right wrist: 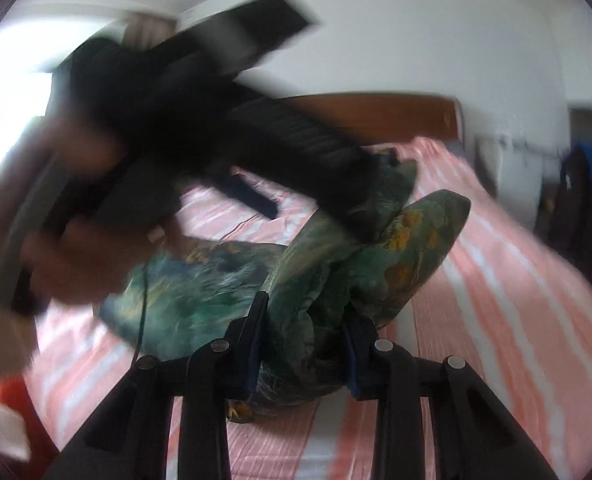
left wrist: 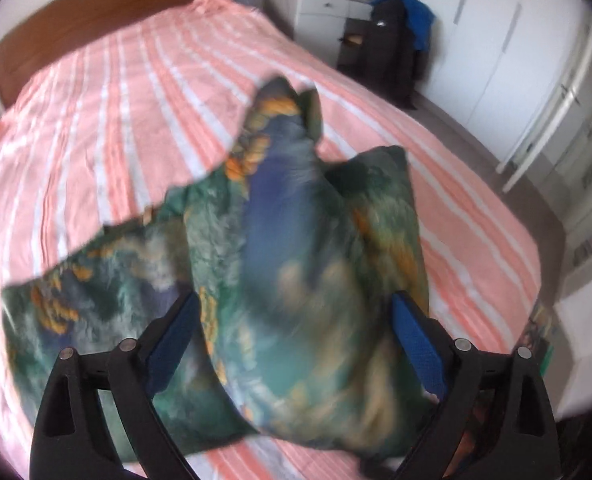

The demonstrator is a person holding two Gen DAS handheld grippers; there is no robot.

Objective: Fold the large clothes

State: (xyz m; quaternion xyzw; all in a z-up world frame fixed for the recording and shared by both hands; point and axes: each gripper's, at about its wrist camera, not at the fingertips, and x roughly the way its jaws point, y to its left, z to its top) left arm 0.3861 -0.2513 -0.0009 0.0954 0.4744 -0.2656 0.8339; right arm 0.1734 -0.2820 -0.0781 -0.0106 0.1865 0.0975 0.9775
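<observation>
A large garment printed in green, blue and orange lies bunched on the bed. Part of it rises between the fingers of my left gripper, whose jaws stand wide apart. In the right wrist view one blue-padded finger of that gripper hangs free of the cloth while the other reaches into the raised fold. My right gripper is shut on a thick bunch of the same garment near the bed's edge. Both views are blurred.
The bed has a pink and white striped sheet and a wooden headboard. Beyond it stand a white dresser, dark and blue clothes on a stand and white wardrobe doors. A person's hand holds the left gripper.
</observation>
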